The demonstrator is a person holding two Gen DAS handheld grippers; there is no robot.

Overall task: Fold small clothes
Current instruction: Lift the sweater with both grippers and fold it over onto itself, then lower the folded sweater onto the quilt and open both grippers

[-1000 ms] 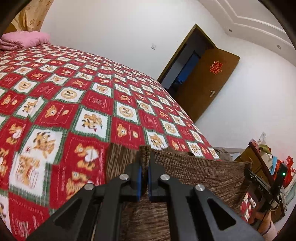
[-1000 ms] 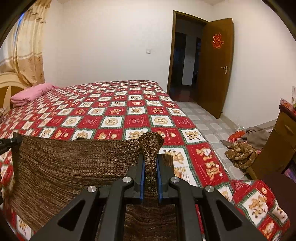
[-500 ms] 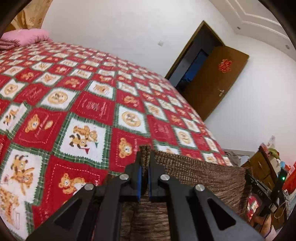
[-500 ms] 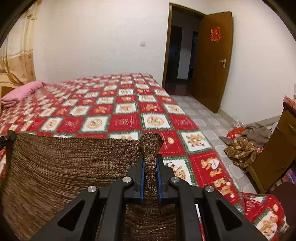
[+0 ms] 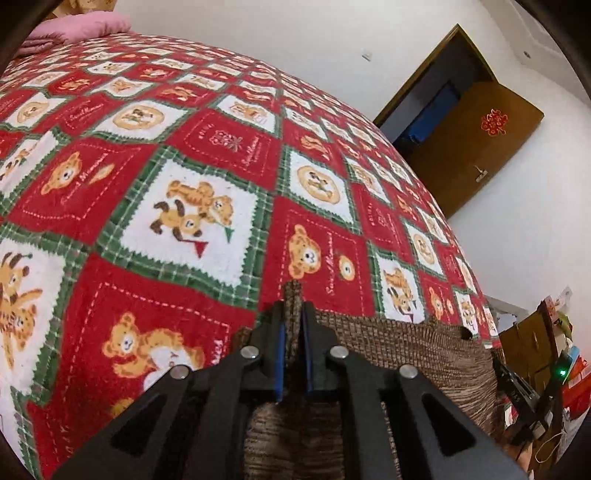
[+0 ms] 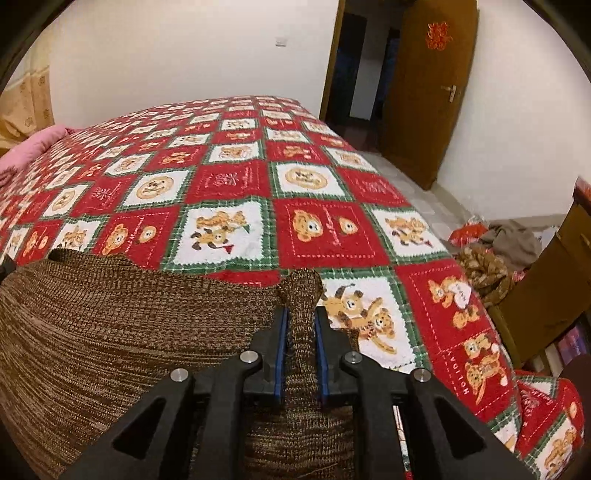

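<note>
A brown knit garment (image 6: 110,325) is stretched between my two grippers, low over the near part of the bed. My left gripper (image 5: 293,314) is shut on one top corner of it. My right gripper (image 6: 300,314) is shut on the other top corner. In the left wrist view the knit (image 5: 406,347) runs off to the right toward the other gripper. The rest of the garment hangs or lies below the fingers, out of sight.
The bed is covered by a red, white and green bear-print blanket (image 6: 236,177). A pink pillow (image 5: 85,27) lies at its far end. A brown door (image 6: 432,92) stands open on the right. Clothes are piled on the floor (image 6: 487,258) beside a wooden cabinet (image 6: 554,280).
Both grippers have moved forward and down toward the bed, carrying the brown knit with them. The blanket is much nearer in both views. Both stay shut on the garment.
</note>
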